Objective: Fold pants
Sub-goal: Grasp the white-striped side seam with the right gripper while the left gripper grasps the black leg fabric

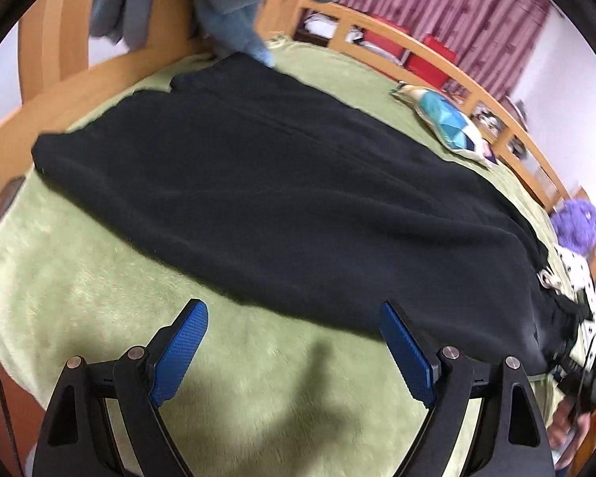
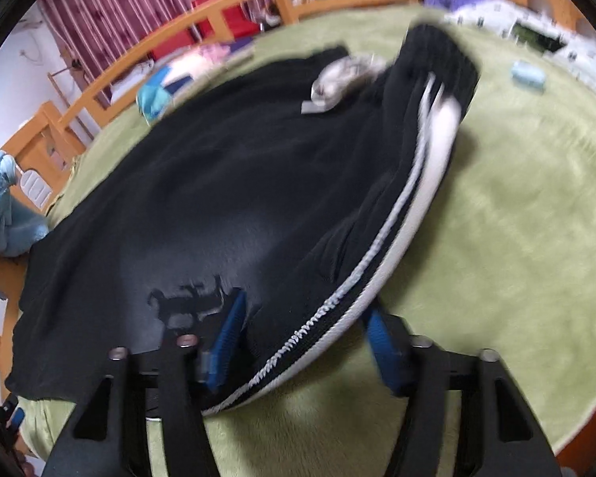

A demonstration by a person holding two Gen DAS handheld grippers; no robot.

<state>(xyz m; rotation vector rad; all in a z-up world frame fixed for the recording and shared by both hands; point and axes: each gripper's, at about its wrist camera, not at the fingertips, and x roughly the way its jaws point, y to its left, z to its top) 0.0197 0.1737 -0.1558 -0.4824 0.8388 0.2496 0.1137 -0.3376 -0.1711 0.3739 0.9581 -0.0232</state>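
One black pants (image 1: 282,183), two grippers (image 1: 294,342), perhaps three plush toys (image 1: 576,222)

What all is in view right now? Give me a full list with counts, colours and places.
pants: one, black with white side stripes, spread across the blanket
blanket: one, green, covering the bed
bed rail: one, orange wood, along the far edge
curtain: one, maroon striped, behind the rail
blue garment: one, light blue, hanging at the far end
pouch: one, blue and white, near the rail
plush: one, purple, by the rail
left tool: open, empty, above the blanket beside the pants
right tool: fingers either side of the striped pants edge; grip unclear from blur
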